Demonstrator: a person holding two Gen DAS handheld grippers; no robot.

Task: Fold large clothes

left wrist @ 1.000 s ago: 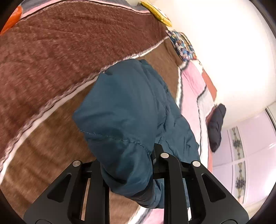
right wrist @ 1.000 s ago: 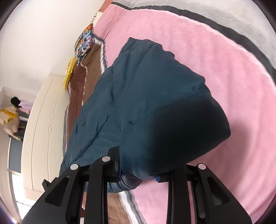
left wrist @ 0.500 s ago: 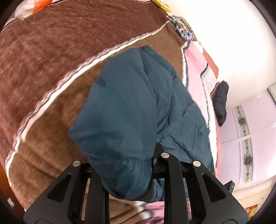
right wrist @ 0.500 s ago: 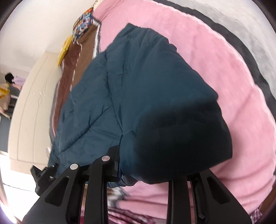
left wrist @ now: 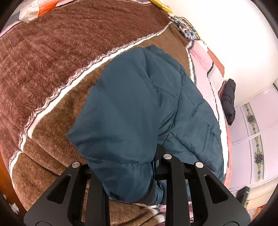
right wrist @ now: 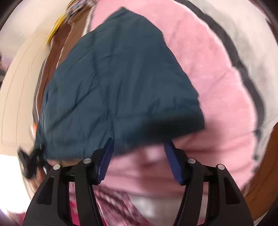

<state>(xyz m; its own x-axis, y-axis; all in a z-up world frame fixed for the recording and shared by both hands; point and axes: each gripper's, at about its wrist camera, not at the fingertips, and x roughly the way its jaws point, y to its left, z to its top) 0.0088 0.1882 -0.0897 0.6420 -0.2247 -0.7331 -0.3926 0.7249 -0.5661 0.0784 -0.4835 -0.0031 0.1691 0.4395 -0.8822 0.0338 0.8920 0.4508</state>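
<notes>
A teal quilted jacket [left wrist: 139, 104] lies across the bed, half on the brown blanket and half on the pink one. My left gripper [left wrist: 125, 161] is shut on a bunched corner of its stitched hem, and the cloth hides the fingertips. In the blurred right wrist view the same jacket [right wrist: 113, 78] rests on the pink blanket. My right gripper [right wrist: 139, 141] is opening, and its blue ribbed pads [right wrist: 104, 161] stand apart and bare. The jacket's near edge lies just at their tips and is not pinched.
The brown fleece blanket [left wrist: 52, 60] has a white stripe; the pink blanket [right wrist: 208, 78] has grey bands. A black garment [left wrist: 228, 100] lies at the bed's far edge by the wall. An orange-and-white bag [left wrist: 38, 8] and a patterned pillow [left wrist: 187, 29] are at the head. Pale wardrobe doors [left wrist: 257, 130] stand at the right.
The right gripper's jaws have parted and let go of the jacket's edge, which now lies on the pink blanket. The left gripper keeps its hold and has barely shifted lately.
</notes>
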